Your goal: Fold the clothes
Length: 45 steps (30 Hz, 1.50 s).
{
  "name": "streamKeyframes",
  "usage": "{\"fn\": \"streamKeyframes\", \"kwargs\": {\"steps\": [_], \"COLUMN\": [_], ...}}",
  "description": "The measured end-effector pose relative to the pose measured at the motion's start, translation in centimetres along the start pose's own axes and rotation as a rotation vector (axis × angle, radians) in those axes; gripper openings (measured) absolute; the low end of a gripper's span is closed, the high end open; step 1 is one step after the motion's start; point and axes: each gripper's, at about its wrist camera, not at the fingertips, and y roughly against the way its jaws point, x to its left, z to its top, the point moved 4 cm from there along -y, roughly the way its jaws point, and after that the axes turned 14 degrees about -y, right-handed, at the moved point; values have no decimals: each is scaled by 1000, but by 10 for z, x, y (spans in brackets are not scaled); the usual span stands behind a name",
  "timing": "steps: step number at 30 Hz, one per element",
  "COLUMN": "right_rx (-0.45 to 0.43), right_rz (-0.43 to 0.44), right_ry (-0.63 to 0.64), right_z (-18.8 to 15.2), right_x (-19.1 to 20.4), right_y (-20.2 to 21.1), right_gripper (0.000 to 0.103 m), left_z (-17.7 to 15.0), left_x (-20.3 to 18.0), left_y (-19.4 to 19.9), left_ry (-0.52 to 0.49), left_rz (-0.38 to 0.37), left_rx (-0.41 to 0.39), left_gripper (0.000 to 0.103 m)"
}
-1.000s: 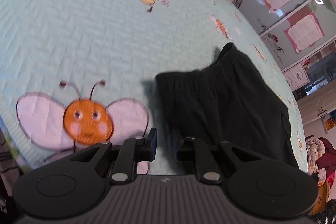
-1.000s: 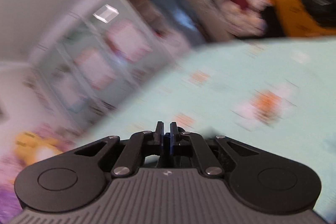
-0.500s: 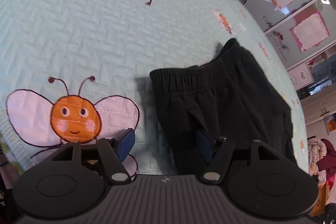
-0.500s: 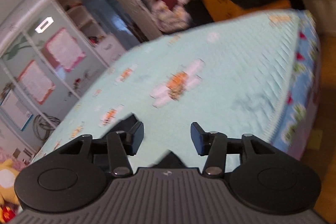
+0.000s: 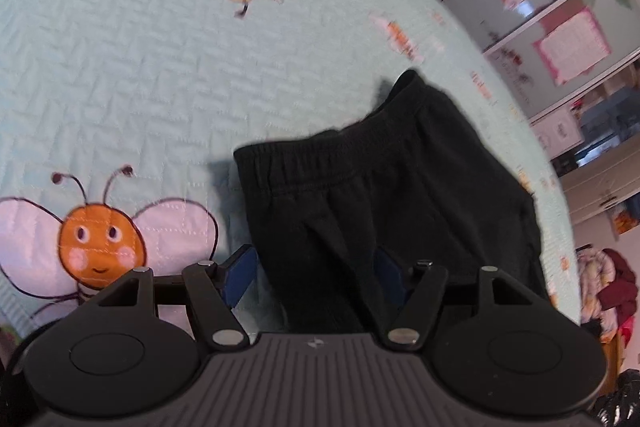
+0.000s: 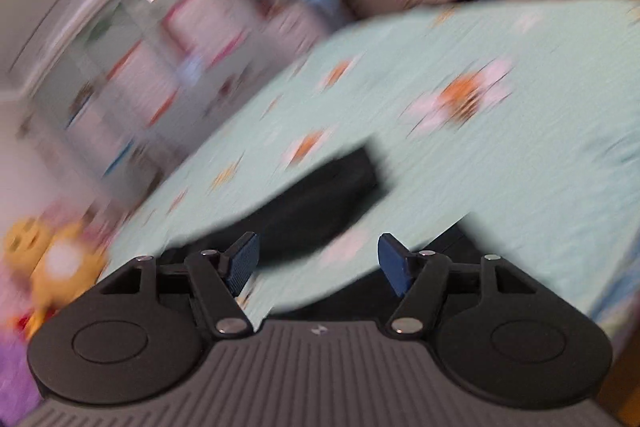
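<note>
Left wrist view shows black shorts (image 5: pixel 384 211) flat on the bed (image 5: pixel 140 67), both grippers' fingers (image 5: pixel 240 273) spread wide, holding nothing, probably ready to grasp.

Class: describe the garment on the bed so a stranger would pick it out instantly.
Start from the pale green quilt. Right of its big orange bee lie the black shorts, their gathered waistband facing away. They are the only dark, unprinted thing there.

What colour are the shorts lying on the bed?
Black shorts, plain with a gathered waistband; clearest in the left wrist view.
</note>
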Motion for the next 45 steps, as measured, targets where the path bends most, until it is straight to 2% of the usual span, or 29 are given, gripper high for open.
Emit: {"fn": "streamKeyframes", "kwargs": {"steps": [3, 5, 7, 11, 12, 16, 18, 19, 20, 21, 24, 26, 27, 28, 29, 30, 32, 34, 36, 39, 41, 43, 45], "right_rx": [151, 279, 365, 480, 508, 635, 670, 675, 674, 657, 535, 476, 450, 463, 499, 493, 419, 333, 252, 76, -31, -81, -77], "right_rz": [68, 112, 122, 132, 134, 163, 140, 147, 166, 176, 193, 186, 180, 154, 116, 77, 19, 25, 17, -121, -204, -254, -278], "right_ry": [182, 360, 541, 778, 837, 874, 899, 915, 932, 947, 909, 868, 847, 835, 828, 822, 782, 631, 484, 344, 202, 76, 18], "right_z": [-29, -58, -86, -124, -134, -152, -161, -162, -162, -159, -132, -122, -117, -119, -125, -127, -122, -101, -77, -46, -26, -10, 1], "right_x": [44, 79, 103, 133, 140, 146, 147, 150, 155, 161, 186, 192, 194, 190, 183, 174, 154, 127, 90, 28, -17, -60, -86], "right_y": [-41, -68, -94, -138, -149, -180, -189, -190, -190, -190, -194, -196, -197, -200, -205, -203, -188, -157, -118, -60, -21, 8, 23], "right_gripper": [66, 66, 66, 66, 66, 62, 9, 1, 1, 1, 1, 2, 7, 14, 29, 31, 34, 43, 56, 59, 63, 66, 66], "left_z": [-8, -11, -14, -15, -15, -16, -16, -14, -13, -10, -3, -4, -6, -9, -12, -15, -19, -18, -16, -13, -13, -12, -11], "left_x": [-5, -10, -14, -18, -19, -20, -21, -22, -25, -27, -33, -32, -30, -28, -27, -25, -20, -14, -10, -8, -10, -13, -16], "left_y": [-11, -13, -14, -15, -15, -14, -11, -9, -8, -5, -1, -7, -12, -16, -18, -17, -14, -13, -14, -16, -19, -21, -24], "left_ry": [-24, -59, -89, -118, -126, -144, -148, -154, -162, -169, -185, -186, -183, -183, -187, -190, -183, -159, -136, -112, -104, -98, -98], "left_rz": [25, 29, 31, 35, 35, 32, 24, 18, 11, 1, -8, 8, 16, 23, 26, 23, 9, 3, 5, 2, -1, -1, 13], "left_rx": [22, 20, 23, 11, 8, -7, -16, -22, -33, -47, -93, -78, -61, -47, -40, -39, -43, -38, -34, -31, -30, -30, -30], "left_gripper": [65, 61, 46, 29, 22, 12, 12, 11, 11, 11, 11, 12, 12, 12, 12, 13, 15, 28, 42, 51, 60, 65, 67]}}
